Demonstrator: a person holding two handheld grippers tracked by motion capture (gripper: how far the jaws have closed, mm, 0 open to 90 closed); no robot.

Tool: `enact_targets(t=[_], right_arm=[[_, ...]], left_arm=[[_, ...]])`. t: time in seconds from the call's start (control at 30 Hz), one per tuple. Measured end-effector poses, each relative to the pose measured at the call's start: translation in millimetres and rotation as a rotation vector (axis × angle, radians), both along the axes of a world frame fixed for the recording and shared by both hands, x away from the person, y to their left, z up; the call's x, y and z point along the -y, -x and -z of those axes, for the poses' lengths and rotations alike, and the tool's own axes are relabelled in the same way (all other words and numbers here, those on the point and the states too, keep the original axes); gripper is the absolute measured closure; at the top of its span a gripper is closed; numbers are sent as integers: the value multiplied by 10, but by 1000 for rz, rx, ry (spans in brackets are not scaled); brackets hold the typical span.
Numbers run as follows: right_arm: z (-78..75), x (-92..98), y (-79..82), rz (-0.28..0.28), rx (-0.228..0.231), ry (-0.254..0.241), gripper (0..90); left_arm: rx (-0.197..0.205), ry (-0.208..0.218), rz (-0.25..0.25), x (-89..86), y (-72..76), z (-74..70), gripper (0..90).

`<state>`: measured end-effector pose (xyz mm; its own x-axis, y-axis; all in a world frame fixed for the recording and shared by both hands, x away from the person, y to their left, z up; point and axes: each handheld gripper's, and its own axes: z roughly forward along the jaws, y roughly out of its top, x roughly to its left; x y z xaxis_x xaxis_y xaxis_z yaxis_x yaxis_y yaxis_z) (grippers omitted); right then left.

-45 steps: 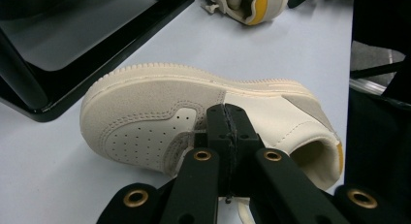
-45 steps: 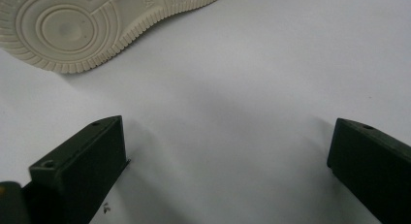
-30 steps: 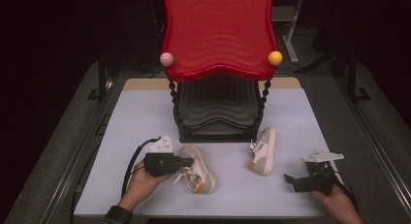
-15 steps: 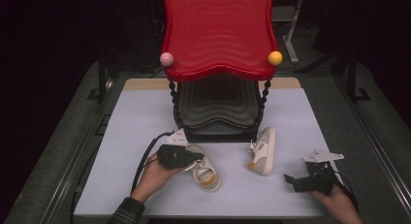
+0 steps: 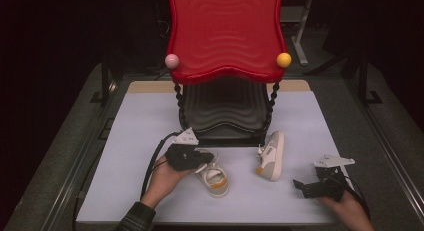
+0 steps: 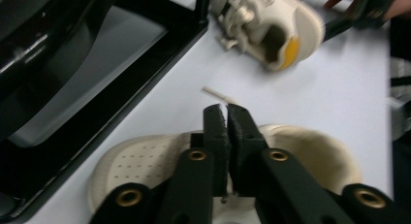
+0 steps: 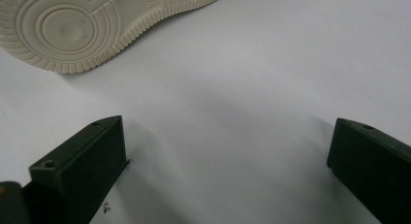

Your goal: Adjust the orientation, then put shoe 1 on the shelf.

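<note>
Left gripper [image 6: 227, 107], low centre of the left gripper view: jaws almost together, just eased apart a little, lace end [image 6: 216, 93] poking out at the tips and seemingly pinched. Beneath it, the near shoe [image 6: 310, 156], upright on the worktop [image 5: 150, 121]. Right gripper [image 7: 225, 132], lower right of the high view: spread wide, holding nothing. Second shoe [image 5: 272, 156] on its side, centre right. Red rack [image 5: 225, 36] behind, no shoe on it. Likely early going, with both shoes yet to be dealt with. Small moulded mark on the sole too blurred to read; no brand legible.
</note>
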<state>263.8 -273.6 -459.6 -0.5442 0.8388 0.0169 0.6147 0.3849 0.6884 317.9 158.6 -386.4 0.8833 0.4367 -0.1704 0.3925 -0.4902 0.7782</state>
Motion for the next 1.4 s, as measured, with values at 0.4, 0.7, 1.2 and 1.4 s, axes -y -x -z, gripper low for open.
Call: enact_targets(t=[0.4, 0.7, 1.2, 1.4], right_arm=[[0, 0, 0, 0, 0, 0, 0], [1, 1, 0, -1, 1, 0, 0], [-2, 2, -1, -1, -2, 1, 0], [-2, 2, -1, -1, -3, 1, 0]], left_arm=[[-48, 26, 74, 128, 247, -68, 734], [-94, 44, 90, 161, 334, 61, 693], [-110, -11, 129, 259, 395, 190, 660], [-96, -46, 138, 292, 408, 223, 756]])
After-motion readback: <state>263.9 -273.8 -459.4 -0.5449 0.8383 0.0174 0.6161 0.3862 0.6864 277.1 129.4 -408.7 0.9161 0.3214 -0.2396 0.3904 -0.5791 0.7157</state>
